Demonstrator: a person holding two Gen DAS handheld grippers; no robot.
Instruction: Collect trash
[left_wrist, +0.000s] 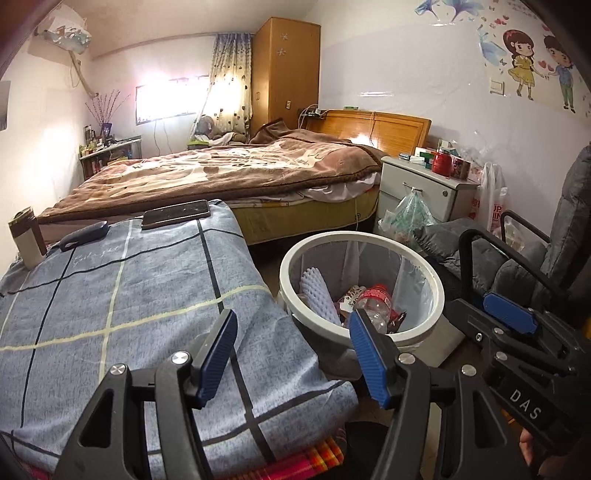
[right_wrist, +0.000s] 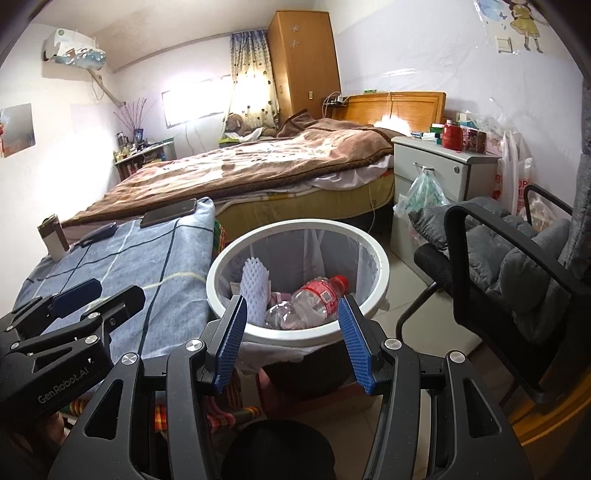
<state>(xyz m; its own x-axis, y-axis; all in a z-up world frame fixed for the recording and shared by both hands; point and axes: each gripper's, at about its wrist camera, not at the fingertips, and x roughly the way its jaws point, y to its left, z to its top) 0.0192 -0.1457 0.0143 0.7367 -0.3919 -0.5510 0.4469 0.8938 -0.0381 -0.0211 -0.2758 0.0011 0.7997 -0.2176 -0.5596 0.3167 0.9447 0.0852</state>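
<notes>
Right tool (right_wrist: 291, 332) marked "DAS", left tool (left_wrist: 291, 347) "GenRobot.AI"; both agape, empty.

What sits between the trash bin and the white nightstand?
A green-printed plastic bag, hanging from the nightstand drawer handle, with bare floor tiles below it behind the trash bin. Clearest in the right wrist view.

Left gripper (left_wrist: 291, 360) tilted downward, blue-padded jaws parted with nothing between them, right gripper (right_wrist: 291, 339) at its three o'clock, likewise pitched down, jaws apart and empty, the two close alongside
</notes>
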